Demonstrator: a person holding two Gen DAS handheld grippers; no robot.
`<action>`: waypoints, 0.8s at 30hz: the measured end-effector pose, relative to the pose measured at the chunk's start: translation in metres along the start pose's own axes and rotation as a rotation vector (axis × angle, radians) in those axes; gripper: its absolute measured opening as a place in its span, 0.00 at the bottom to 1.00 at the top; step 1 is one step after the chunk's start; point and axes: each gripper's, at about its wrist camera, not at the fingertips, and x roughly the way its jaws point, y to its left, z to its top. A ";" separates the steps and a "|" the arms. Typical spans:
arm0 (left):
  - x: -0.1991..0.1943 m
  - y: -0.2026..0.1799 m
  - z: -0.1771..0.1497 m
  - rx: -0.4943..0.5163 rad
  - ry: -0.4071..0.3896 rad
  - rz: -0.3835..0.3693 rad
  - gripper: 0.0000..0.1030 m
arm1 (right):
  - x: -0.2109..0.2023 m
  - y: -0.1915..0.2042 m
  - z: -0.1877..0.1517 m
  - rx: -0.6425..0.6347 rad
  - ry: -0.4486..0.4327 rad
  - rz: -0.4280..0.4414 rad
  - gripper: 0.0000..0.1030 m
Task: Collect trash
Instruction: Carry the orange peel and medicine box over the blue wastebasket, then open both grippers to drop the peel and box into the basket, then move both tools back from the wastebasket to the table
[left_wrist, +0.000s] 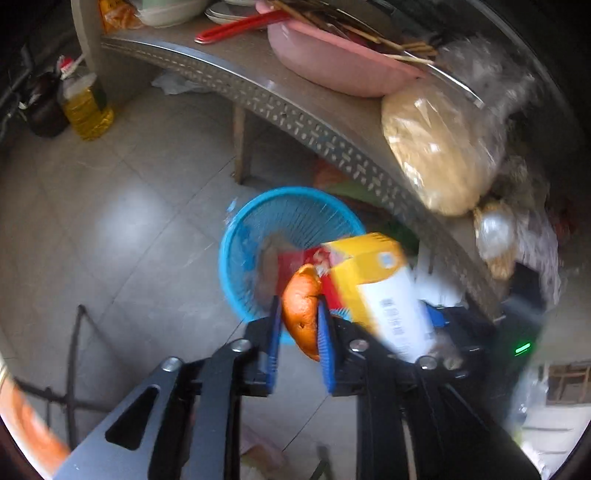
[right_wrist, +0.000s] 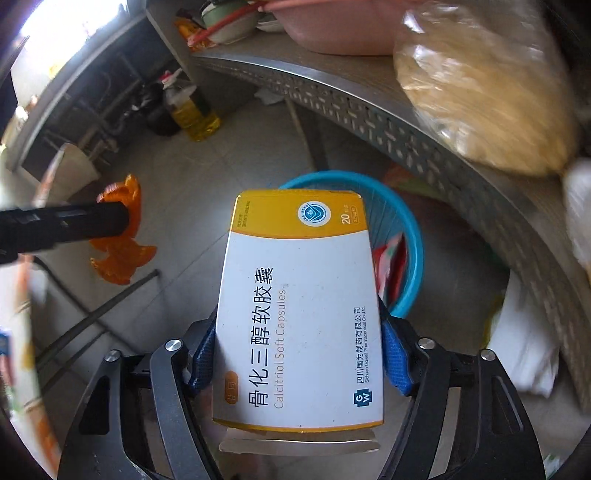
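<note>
My left gripper (left_wrist: 297, 301) is shut on a piece of orange peel (left_wrist: 303, 325), pinched between its blue pads. The right wrist view shows that peel (right_wrist: 122, 254) hanging from the left gripper's black finger (right_wrist: 74, 221) above the tiled floor. My right gripper (right_wrist: 298, 321) is shut on a white and yellow capsule box (right_wrist: 299, 258), its pads on the two long sides. A round blue basket (right_wrist: 406, 229) stands on the floor below, partly hidden by the box, with a red wrapper (right_wrist: 391, 254) inside. In the left wrist view the blurred box (left_wrist: 380, 280) hovers over the blue basket (left_wrist: 258, 221).
A metal table with a perforated edge (left_wrist: 295, 122) overhangs the basket and carries a pink basin (left_wrist: 332, 62) and a plastic bag of pale food (left_wrist: 436, 147). A yellow oil bottle (left_wrist: 86, 107) stands on the floor at the far left. Black metal rods (left_wrist: 74, 350) cross the floor nearby.
</note>
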 end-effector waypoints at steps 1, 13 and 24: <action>0.007 0.001 0.006 -0.011 -0.009 0.002 0.33 | 0.013 -0.002 0.004 -0.018 -0.004 -0.026 0.81; -0.050 0.014 -0.019 -0.044 -0.151 0.008 0.51 | 0.010 -0.023 -0.033 0.027 -0.015 -0.147 0.81; -0.186 -0.020 -0.146 0.242 -0.417 0.106 0.64 | -0.124 0.048 -0.056 -0.130 -0.285 -0.025 0.92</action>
